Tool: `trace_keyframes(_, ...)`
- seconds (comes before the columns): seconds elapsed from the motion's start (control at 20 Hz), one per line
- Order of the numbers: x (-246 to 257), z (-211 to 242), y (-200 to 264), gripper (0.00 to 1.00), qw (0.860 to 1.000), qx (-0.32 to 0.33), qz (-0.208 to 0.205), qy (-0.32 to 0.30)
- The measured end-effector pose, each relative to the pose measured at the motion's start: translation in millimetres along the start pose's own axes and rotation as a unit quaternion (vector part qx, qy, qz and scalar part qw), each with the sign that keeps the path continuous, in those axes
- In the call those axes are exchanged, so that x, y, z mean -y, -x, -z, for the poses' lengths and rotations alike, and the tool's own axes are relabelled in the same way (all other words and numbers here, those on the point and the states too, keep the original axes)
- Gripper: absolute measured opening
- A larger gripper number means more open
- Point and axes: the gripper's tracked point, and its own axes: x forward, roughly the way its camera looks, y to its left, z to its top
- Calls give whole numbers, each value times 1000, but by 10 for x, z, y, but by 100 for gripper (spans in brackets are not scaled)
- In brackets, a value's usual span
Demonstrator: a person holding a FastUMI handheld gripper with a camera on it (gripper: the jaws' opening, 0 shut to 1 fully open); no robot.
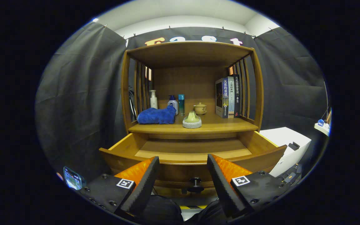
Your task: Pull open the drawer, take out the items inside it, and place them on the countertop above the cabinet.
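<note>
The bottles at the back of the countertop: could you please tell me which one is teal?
The slim teal bottle, rightmost of the three, beside the lidded cup; the others are white. The open tool holds nothing.

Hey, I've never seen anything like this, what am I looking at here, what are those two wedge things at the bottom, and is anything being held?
The camera rides on a handheld gripper; the wedges are its two fingers, spread open and holding nothing. Ahead, a wooden cabinet's drawer is pulled out, its knob between the fingers. The visible drawer floor looks bare. On the countertop above sit a blue cloth, a pale scrubber-like item, bottles, a small lidded pot and books.
</note>
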Motion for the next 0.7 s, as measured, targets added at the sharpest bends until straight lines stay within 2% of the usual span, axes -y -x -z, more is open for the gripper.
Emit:
trace_keyframes(0.25, 84, 276, -134, 98, 1000, -14, 16, 2)
trace_keyframes(0.7, 125, 382, -320, 98, 999, -7, 40, 12)
